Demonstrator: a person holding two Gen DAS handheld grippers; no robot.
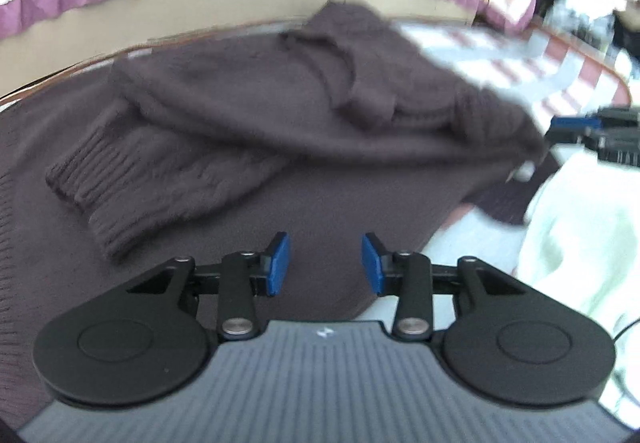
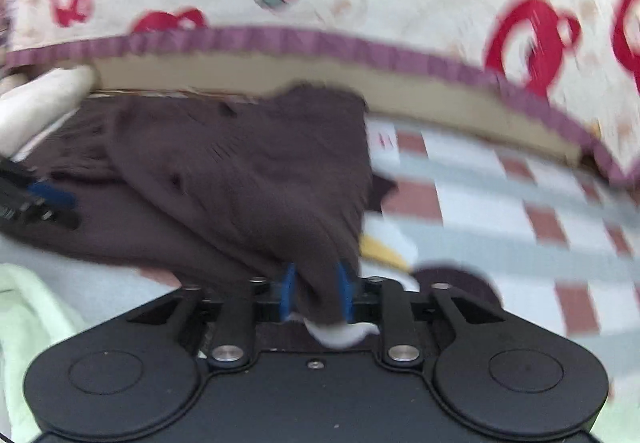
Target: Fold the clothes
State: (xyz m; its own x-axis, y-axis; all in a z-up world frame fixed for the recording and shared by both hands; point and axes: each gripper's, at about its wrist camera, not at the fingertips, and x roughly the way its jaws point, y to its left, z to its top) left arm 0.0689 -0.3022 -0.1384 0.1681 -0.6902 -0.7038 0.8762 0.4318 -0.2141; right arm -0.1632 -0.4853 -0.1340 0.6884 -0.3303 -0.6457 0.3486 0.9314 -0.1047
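Around: a checked sheet point(image 2: 480, 199) is lying right, a pale green cloth point(image 1: 576, 243) near.
Sweater point(image 1: 280, 111): brown, lying bunched.
Left gripper point(image 1: 326, 265): hovering apart, empty.
Right gripper point(image 2: 318, 293): pinching sweater's edge.

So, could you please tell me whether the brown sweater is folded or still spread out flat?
Partly folded: the brown sweater has a sleeve doubled across its body, and the right gripper has an edge between its pads.

Both views motion-blurred. Brown sweater point(image 2: 248, 179) edge sits between the right gripper point(image 2: 316, 293) pads; blur hides whether they press. White scrap point(image 2: 340, 333) under them: unidentifiable. Left gripper point(image 2: 44, 199) cut off by the frame edge. Sweater's left part cropped in the left view.
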